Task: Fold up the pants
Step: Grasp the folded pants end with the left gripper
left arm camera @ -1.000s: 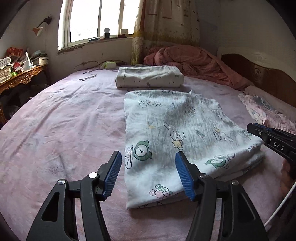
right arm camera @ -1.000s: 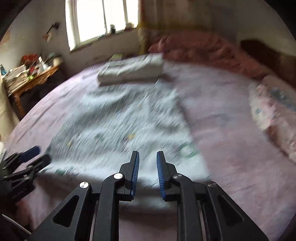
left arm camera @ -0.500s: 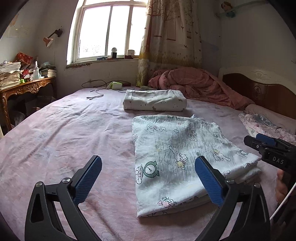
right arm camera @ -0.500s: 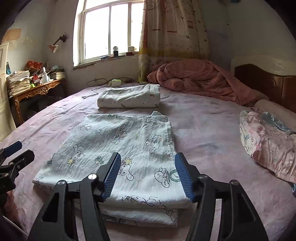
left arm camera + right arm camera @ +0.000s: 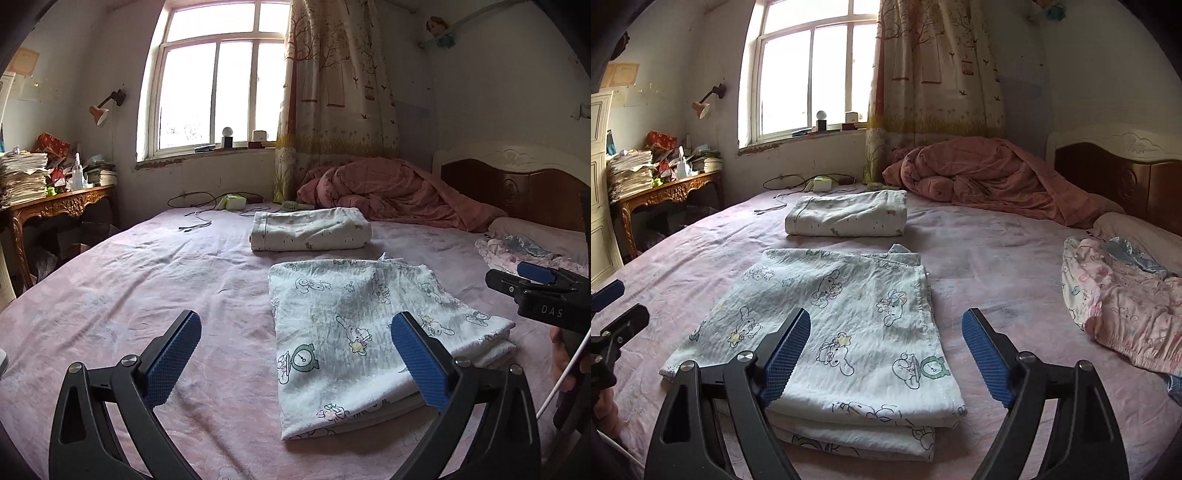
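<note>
Left tongs [image 5: 295, 354] nearest the lens: blue pads spread wide, nothing between them, jaws having just been opening; one pad hangs over bare pink bedsheet [image 5: 110, 295], the other over the near corner of the folded pants [image 5: 354, 332], no contact visible. Right tongs [image 5: 882, 354] likewise spread wide and empty, jaws just been opening further; left pad over the pants' top layer, right pad over bare sheet just off the pants' edge; whether the left pad brushes the cloth cannot be told. In the left wrist view the right tongs show at the far right edge, a bit of a hand [image 5: 561, 354] below it with a white cable alongside. In the right wrist view the left tongs' tips show at the far left edge. The pants, white with cartoon animal print, lie folded in a stacked rectangle flat on the bed, several layers showing at the near edge, released by both tongs. Just beyond them, apart, a second folded white garment [image 5: 849, 216]. Right of the pants, well apart, a crumpled pink printed garment [image 5: 1126, 306]. Farther back, a bunched pink quilt [image 5: 990, 177] against the wooden headboard [image 5: 1126, 173]. Cables and a small green box near the far bed edge. Window [image 5: 218, 92], patterned curtain [image 5: 336, 81]; cluttered ornate surface [image 5: 55, 203] at left with stacked papers.
</note>
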Available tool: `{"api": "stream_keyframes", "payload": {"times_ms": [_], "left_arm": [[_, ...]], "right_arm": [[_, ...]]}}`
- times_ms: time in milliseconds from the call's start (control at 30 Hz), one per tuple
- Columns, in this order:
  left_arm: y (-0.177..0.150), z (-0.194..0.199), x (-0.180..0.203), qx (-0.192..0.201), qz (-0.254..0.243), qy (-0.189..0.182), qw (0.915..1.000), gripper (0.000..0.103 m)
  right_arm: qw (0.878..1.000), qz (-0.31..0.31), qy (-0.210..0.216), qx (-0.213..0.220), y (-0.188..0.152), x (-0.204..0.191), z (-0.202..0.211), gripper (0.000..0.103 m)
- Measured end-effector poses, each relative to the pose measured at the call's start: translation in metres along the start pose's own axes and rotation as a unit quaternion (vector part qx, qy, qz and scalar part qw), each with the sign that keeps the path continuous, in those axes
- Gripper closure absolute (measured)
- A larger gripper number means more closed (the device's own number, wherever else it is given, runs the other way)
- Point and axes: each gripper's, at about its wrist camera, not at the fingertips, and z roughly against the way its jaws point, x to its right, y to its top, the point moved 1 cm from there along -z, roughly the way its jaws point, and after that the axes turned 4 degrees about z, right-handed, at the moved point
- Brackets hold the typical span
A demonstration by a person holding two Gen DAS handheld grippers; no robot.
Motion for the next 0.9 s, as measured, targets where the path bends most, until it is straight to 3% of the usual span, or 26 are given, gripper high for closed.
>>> {"api": "stream_keyframes", "payload": {"times_ms": [133, 267, 367, 467, 533, 600, 633, 700, 767, 900], "left_arm": [[0.002, -0.003, -0.001, -0.020, -0.005, 0.007, 0.9998, 0.001], [-0.001, -0.020, -0.006, -0.091, 0.009, 0.016, 0.9957, 0.001], [-0.010, -0.034, -0.017, -0.148, 0.052, -0.008, 0.9875, 0.001], [-0.021, -0.048, -0.030, -0.195, 0.119, -0.055, 0.9720, 0.004], [-0.030, -0.056, -0.038, -0.223, 0.169, -0.090, 0.9557, 0.013], [-0.037, -0.062, -0.042, -0.243, 0.205, -0.116, 0.9410, 0.021], [-0.040, -0.064, -0.043, -0.248, 0.212, -0.120, 0.9376, 0.027], [-0.042, -0.064, -0.039, -0.246, 0.200, -0.105, 0.9426, 0.037], [-0.043, -0.064, -0.034, -0.246, 0.186, -0.105, 0.9455, 0.037], [-0.045, -0.067, -0.036, -0.248, 0.196, -0.101, 0.9432, 0.037]], "right_arm": [[1.000, -0.003, -0.014, -0.004, 0.003, 0.010, 0.000, 0.017], [0.999, -0.038, -0.002, -0.027, 0.003, 0.027, -0.003, 0.018], [0.993, -0.087, 0.032, -0.068, -0.006, 0.045, -0.012, 0.018], [0.980, -0.143, 0.073, -0.114, -0.022, 0.063, -0.026, 0.018], [0.964, -0.167, 0.137, -0.158, -0.032, 0.067, -0.038, 0.018], [0.952, -0.195, 0.159, -0.176, -0.041, 0.072, -0.044, 0.018], [0.947, -0.210, 0.164, -0.182, -0.044, 0.075, -0.047, 0.018], [0.937, -0.233, 0.174, -0.196, -0.049, 0.080, -0.053, 0.019], [0.928, -0.252, 0.178, -0.210, -0.055, 0.085, -0.059, 0.023], [0.925, -0.258, 0.168, -0.224, -0.060, 0.086, -0.067, 0.032]]}}
